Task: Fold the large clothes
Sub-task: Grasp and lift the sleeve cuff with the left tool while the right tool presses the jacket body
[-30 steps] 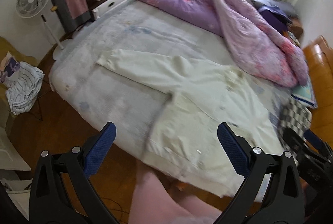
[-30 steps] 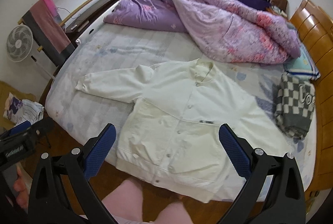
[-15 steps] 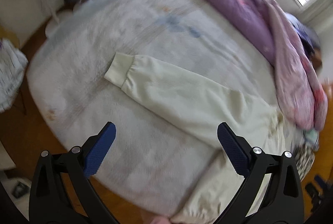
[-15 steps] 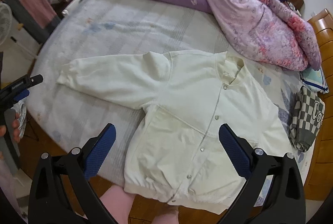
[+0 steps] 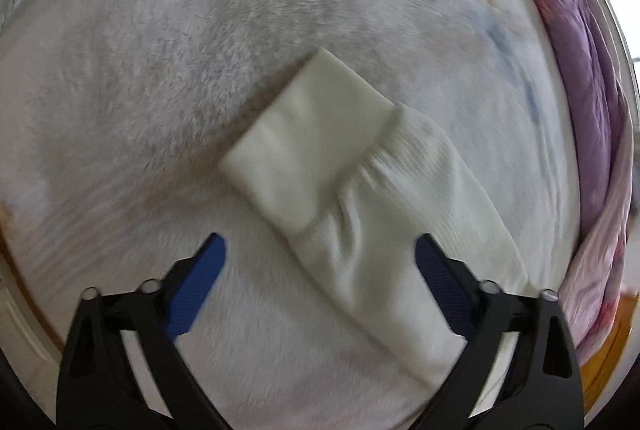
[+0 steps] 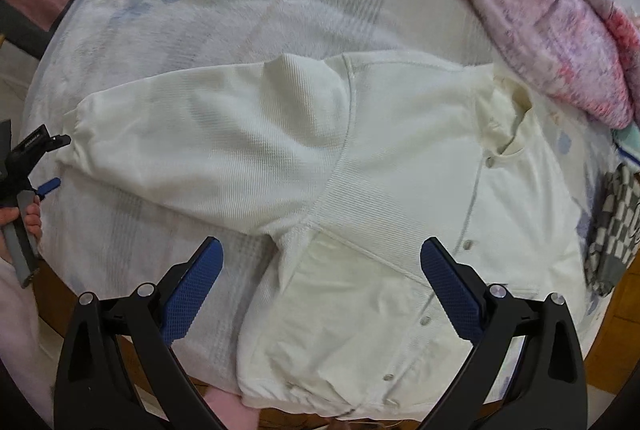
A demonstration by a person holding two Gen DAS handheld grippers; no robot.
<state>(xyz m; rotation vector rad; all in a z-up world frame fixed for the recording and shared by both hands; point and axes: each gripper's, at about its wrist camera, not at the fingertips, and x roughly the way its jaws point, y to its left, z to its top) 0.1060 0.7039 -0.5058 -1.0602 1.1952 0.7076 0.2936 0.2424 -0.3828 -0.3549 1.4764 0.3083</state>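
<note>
Left claw [image 5: 320,262]: black angular plastic arms with triangular cutouts; two silver screw heads on each arm; blue cross-hatched pads [image 5: 200,282] on the inner faces; jaws closing, pads clear of any contact. Right claw [image 6: 320,270]: same build; black arms, silver screws, blue textured pads [image 6: 192,290]. In the right wrist view the left unit shows from the side; black body with small white lettering, unreadable; grey handle [image 6: 20,250] in the person's hand [image 6: 28,218]; pale pink sleeve [image 6: 16,330] below it.
</note>
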